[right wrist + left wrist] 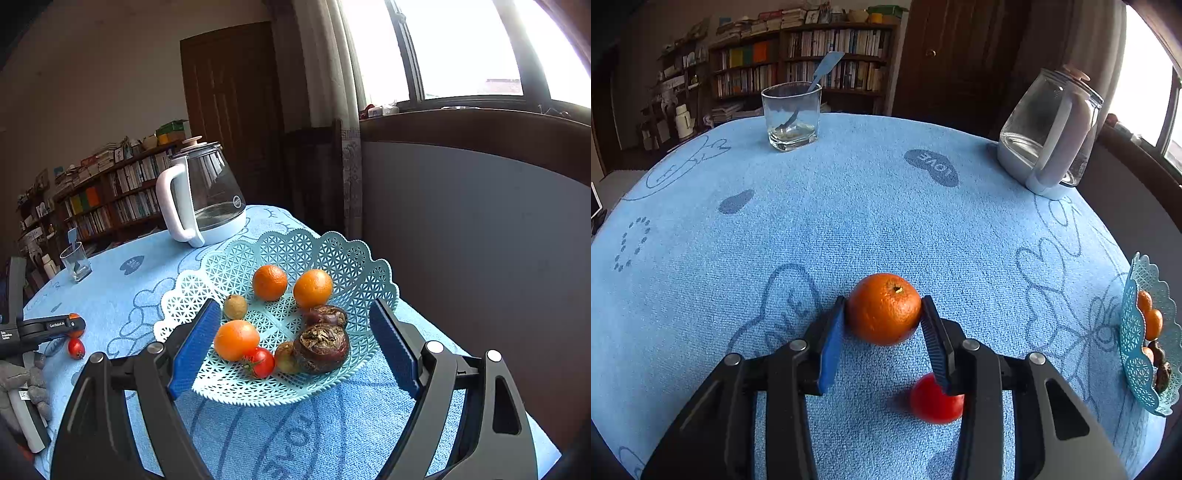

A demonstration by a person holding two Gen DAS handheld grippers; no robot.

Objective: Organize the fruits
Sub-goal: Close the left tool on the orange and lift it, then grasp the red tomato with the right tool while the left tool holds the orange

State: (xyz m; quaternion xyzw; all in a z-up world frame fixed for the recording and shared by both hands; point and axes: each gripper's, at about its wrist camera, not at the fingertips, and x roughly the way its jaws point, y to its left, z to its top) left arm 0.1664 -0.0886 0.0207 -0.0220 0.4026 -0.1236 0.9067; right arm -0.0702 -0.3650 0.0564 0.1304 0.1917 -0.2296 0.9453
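My left tool [883, 314] pinches the orange [884, 308]; right tool [295, 343] gapes empty over the basket [332, 251]. Next I'd lift and carry toward three o'clock.

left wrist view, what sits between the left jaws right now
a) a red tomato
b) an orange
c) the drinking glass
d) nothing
b, the orange sits on the blue towel with the left gripper shut on it, a blue pad pressing each side; the small red tomato lies loose nearer the camera, outside the jaws.
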